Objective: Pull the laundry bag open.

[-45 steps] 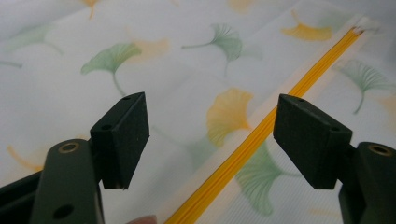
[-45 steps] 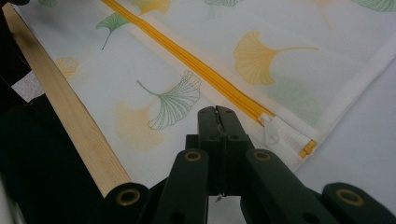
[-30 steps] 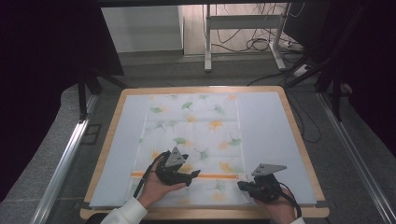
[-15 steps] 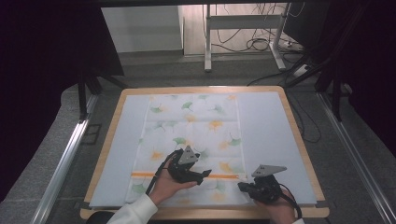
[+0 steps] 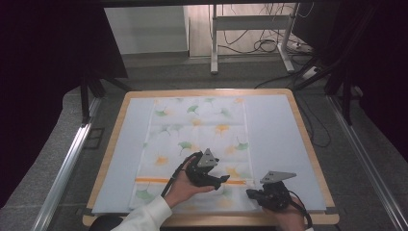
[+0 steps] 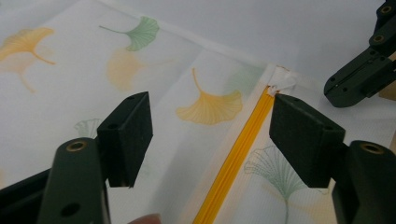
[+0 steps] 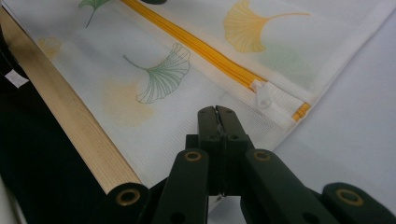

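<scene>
Left gripper (image 5: pixel 222 180): held over the near part of the bag; jaws stand wide apart and have just been closing slightly; nothing is clamped, though cloth and zip are seen between them in the left gripper view (image 6: pixel 210 140).
Right gripper (image 5: pixel 250 193): jaws are pressed fully together, as seen in the right gripper view (image 7: pixel 217 114); the closed tips are set on the bag's near right corner; whether cloth is pinched between them cannot be told.
Mesh bag (image 5: pixel 197 144): white, printed with green and orange ginkgo leaves; laid flat beneath and ahead of both grippers.
Zip (image 6: pixel 238 158): orange, run between the left gripper's jaws and closer to the right-hand one as that view shows them.
Zip pull (image 7: pixel 262 95): white, located at the zip's end, just ahead of the right gripper's tips and slightly to their right.
Table mat (image 5: pixel 279 130): pale, spread under the bag.
Table edge (image 7: pixel 65 123): light wood, seen left of the right gripper.
</scene>
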The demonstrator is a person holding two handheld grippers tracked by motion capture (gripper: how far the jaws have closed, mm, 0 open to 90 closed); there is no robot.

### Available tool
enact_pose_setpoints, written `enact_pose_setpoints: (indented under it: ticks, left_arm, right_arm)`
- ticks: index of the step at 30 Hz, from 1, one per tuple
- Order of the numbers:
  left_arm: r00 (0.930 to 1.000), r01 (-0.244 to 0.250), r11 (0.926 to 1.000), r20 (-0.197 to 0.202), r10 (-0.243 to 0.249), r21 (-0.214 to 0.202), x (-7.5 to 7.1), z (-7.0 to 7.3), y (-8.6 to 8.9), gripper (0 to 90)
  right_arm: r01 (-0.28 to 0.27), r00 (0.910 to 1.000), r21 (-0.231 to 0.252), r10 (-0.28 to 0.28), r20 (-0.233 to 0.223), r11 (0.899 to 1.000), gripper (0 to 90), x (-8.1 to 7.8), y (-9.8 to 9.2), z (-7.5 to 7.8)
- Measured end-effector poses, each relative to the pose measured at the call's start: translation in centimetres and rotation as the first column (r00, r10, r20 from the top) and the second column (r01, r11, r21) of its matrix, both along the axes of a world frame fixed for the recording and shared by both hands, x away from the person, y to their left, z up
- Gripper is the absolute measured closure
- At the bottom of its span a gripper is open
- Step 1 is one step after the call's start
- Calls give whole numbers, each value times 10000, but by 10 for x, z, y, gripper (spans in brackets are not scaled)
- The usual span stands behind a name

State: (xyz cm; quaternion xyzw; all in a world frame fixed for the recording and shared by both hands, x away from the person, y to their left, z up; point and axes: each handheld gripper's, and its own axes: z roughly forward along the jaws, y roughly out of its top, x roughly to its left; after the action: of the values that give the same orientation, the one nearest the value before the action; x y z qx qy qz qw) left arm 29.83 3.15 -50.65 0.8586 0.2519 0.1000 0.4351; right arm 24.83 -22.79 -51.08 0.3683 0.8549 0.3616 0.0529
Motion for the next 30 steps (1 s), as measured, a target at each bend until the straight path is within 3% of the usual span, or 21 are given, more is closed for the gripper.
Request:
enact_pose_setpoints:
  ticks: [9,11,21,23,24,25,30]
  left_arm:
    - [9993,380,9986,-83,-377,380,1,-5,-20,317]
    - [9987,443,9985,-260,-435,316,2,-8,-26,318]
    - [9971,697,9967,-322,-684,421,5,-9,-40,322]
    - [9962,816,9958,-342,-802,416,7,-8,-46,321]
    - [9947,1008,9925,-295,-990,688,9,-6,-47,321]
    - [9950,956,9940,-338,-939,535,9,-7,-50,321]
    - [9919,1216,9900,-448,-1186,715,12,-10,-58,321]
  right_arm:
    - [-248,9997,-117,249,48,9996,891,-2,2,-1]
    - [-302,9995,-172,303,34,9994,891,-2,2,-1]
    - [-300,9995,-344,297,-98,9990,891,-2,1,-5]
    - [-298,9995,-435,292,-151,9986,891,-2,0,-5]
    - [-269,9996,-463,263,-134,9986,891,-2,-1,-5]
    - [-255,9996,-497,249,-134,9984,891,-2,-1,-6]
    - [-249,9994,-514,238,-231,9984,891,0,-2,-7]
